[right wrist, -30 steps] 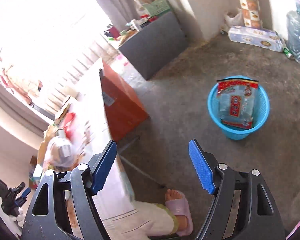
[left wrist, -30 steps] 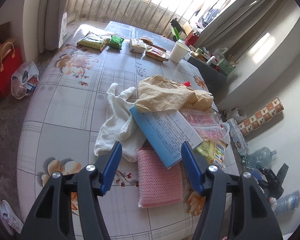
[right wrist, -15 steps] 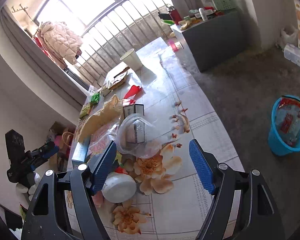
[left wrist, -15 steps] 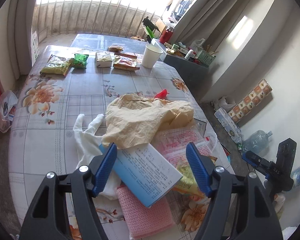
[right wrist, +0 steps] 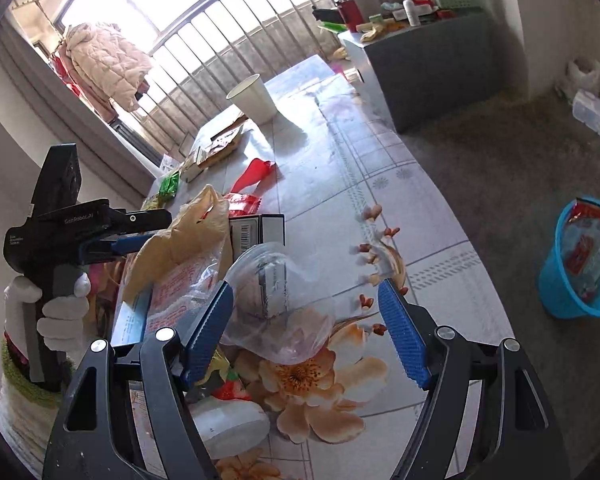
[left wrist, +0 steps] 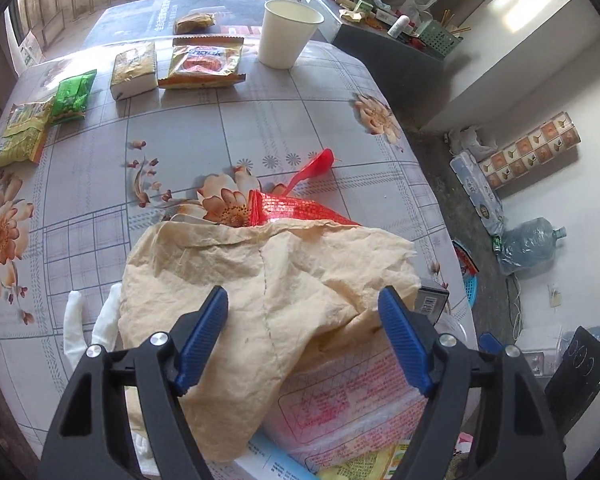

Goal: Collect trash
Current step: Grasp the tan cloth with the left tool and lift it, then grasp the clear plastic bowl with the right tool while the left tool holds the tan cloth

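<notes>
The left tongs (left wrist: pixel 302 338) stand wide apart, blue pads (left wrist: pixel 204 334) facing one another with nothing pinched between them; seen from the right wrist, the same tool (right wrist: pixel 132 240) is carried level by a white-gloved left hand (right wrist: pixel 58 304) wrapped round its grip; the right tongs (right wrist: pixel 306 328) are likewise spread wide, pads (right wrist: pixel 402 340) bare and gripping nothing, pointing forward and down.

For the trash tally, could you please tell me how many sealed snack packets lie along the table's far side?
4: a yellow-green packet at far left, a bright green packet beside it, an orange snack packet near the white paper cup, a small brown packet behind. Others may be hidden.
</notes>
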`<state>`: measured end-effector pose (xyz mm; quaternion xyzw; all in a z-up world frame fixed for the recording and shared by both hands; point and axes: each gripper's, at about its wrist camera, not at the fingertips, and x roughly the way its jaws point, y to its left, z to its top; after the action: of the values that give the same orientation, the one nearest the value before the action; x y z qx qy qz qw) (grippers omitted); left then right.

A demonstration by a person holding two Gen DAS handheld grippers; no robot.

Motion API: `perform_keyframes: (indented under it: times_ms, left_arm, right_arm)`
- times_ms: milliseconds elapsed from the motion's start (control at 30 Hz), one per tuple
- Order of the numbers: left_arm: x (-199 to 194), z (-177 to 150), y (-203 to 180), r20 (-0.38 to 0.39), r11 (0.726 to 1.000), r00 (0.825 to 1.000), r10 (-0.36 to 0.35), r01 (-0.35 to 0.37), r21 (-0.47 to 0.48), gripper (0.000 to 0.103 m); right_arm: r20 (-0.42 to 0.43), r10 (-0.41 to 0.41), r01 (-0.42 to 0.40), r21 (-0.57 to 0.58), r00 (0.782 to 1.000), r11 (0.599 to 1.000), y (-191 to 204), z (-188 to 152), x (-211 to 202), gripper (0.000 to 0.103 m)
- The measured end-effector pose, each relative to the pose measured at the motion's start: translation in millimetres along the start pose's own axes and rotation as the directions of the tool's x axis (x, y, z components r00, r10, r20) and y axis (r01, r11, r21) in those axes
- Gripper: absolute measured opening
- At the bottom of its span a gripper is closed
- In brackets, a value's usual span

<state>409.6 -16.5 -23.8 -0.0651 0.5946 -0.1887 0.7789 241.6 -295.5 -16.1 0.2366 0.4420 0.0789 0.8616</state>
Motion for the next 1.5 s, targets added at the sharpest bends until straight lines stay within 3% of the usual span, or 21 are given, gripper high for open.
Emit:
perform_keyframes:
  times_ms: [333, 667, 833, 1000, 1133, 1267, 1500]
  left_arm:
    - [28, 5, -16, -0.062, 0.993, 0.993, 0.105, -0.101, 0.065, 0.075]
    - [16, 0, -5, -0.042, 0.996, 0.996, 0.081, -0.08, 0.038, 0.018]
    - [-4, -4, -3, 0.036, 0.996, 0.997, 0.067, -0.069, 0.048, 0.006]
    - [-33, -8, -3, 0.134, 0.998, 0.99, 0.03, -0.037, 0.051, 0.004]
    - [-63, -15, -8, 0.244, 0.996, 0.969, 0.03, -0.049, 0.075, 0.003]
    - [-91, -21, -16, 0.356, 0.993, 0.934, 0.012, -0.054, 0.108, 0.003]
    - [-128, -26, -27, 0.481, 0.99, 0.873, -0.075, 0.007, 0.142, 0.003]
  right_arm:
    - [-0.002, -0.001, 0.001, 0.013, 1.0, 1.0, -8, -5, -5, 0.071]
    - [0.01, -0.004, 0.004, 0.025, 1.0, 1.0, -13, -5, -17, 0.071]
    - [0.018, -0.007, 0.007, 0.019, 1.0, 1.0, -10, -2, -21, 0.071]
    - [0.026, -0.012, 0.012, 0.01, 1.0, 1.0, -5, 2, -22, 0.071]
    - [0.037, -0.02, 0.019, 0.008, 0.999, 1.0, -3, 6, -21, 0.071]
    - [0.033, -0.036, 0.036, -0.001, 0.999, 0.999, -1, 13, -15, 0.071]
    - [0.023, -0.043, 0.044, -0.036, 0.999, 0.998, 11, 20, -5, 0.061]
